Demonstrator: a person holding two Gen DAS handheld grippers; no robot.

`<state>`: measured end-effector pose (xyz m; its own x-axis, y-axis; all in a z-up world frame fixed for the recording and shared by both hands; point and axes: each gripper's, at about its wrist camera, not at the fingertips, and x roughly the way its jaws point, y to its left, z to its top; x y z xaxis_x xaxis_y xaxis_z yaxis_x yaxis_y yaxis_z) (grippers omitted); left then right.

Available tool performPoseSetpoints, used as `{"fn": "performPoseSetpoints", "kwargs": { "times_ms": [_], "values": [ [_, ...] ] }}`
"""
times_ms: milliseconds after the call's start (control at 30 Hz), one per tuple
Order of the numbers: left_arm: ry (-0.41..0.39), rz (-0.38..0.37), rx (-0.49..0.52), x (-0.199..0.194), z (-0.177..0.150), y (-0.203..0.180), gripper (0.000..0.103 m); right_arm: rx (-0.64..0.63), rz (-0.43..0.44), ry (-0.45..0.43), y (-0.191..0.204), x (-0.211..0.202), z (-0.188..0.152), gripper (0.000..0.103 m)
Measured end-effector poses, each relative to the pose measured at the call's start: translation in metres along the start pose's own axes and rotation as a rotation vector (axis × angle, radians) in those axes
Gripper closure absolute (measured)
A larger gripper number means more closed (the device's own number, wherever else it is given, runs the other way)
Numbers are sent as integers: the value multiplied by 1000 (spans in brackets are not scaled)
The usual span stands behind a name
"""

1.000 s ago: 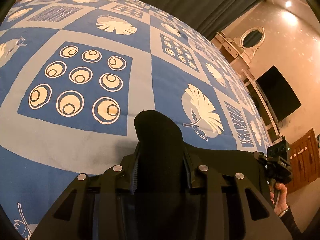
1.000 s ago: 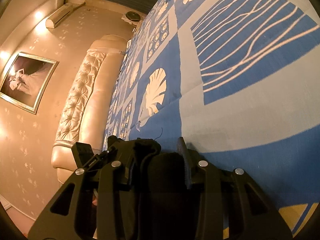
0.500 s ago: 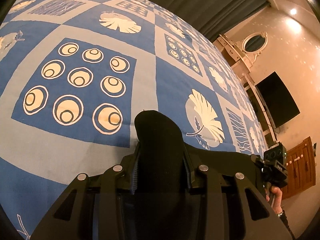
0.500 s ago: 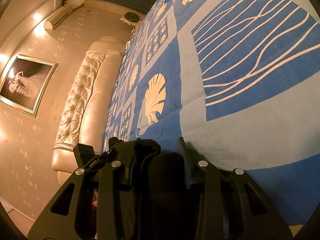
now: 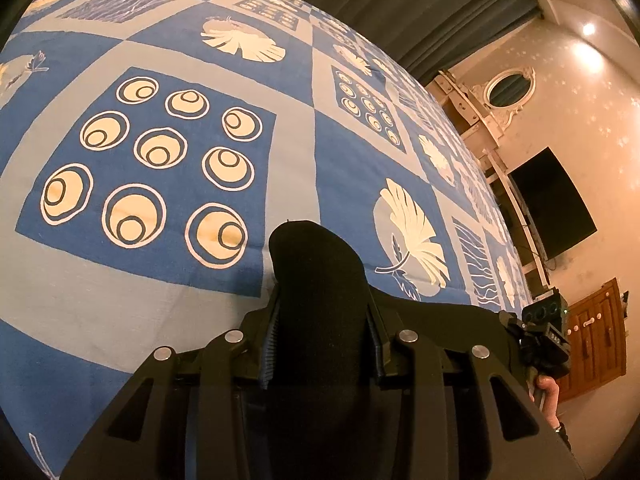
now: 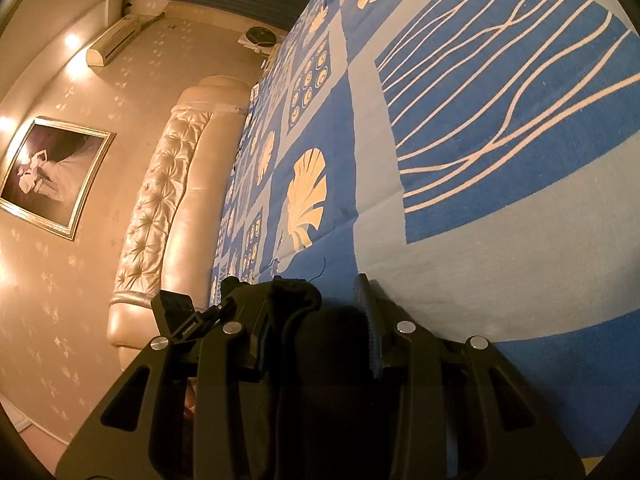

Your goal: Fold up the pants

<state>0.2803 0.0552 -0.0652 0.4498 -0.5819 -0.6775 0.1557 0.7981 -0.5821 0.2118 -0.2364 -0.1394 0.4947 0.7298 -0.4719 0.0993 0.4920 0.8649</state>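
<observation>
The black pants (image 5: 316, 280) are pinched between the fingers of my left gripper (image 5: 320, 316), which is shut on the fabric; a rounded fold sticks out ahead of the tips. The cloth stretches right to my right gripper (image 5: 544, 332). In the right wrist view my right gripper (image 6: 320, 320) is shut on the black pants (image 6: 332, 360), and my left gripper (image 6: 188, 320) shows at the left with cloth bunched between. Both hold the pants just above the blue patterned bedspread (image 5: 160, 152). Most of the garment is hidden under the grippers.
The bedspread (image 6: 480, 120) covers a wide bed. A padded cream headboard (image 6: 160, 208) and a framed picture (image 6: 52, 172) are on one side. A dark wall screen (image 5: 552, 200), a white dresser with oval mirror (image 5: 508, 92) and a wooden cabinet (image 5: 596, 336) stand beyond the other side.
Both grippers have moved forward a little over the bedspread with the pants still held. The grip on the fabric is the same.
</observation>
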Motion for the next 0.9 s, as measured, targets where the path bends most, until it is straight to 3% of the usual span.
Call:
{"fn": "performPoseSetpoints", "kwargs": {
  "times_ms": [500, 800, 900],
  "values": [
    [7, -34, -33, 3, 0, 8, 64, 16, 11, -5, -3, -1, 3, 68],
    [34, -97, -71, 4, 2, 16, 58, 54, 38, -10, -10, -1, 3, 68],
    [27, -146, -73, 2, 1, 16, 48, 76, 68, -7, -16, -2, 2, 66]
  ]
}}
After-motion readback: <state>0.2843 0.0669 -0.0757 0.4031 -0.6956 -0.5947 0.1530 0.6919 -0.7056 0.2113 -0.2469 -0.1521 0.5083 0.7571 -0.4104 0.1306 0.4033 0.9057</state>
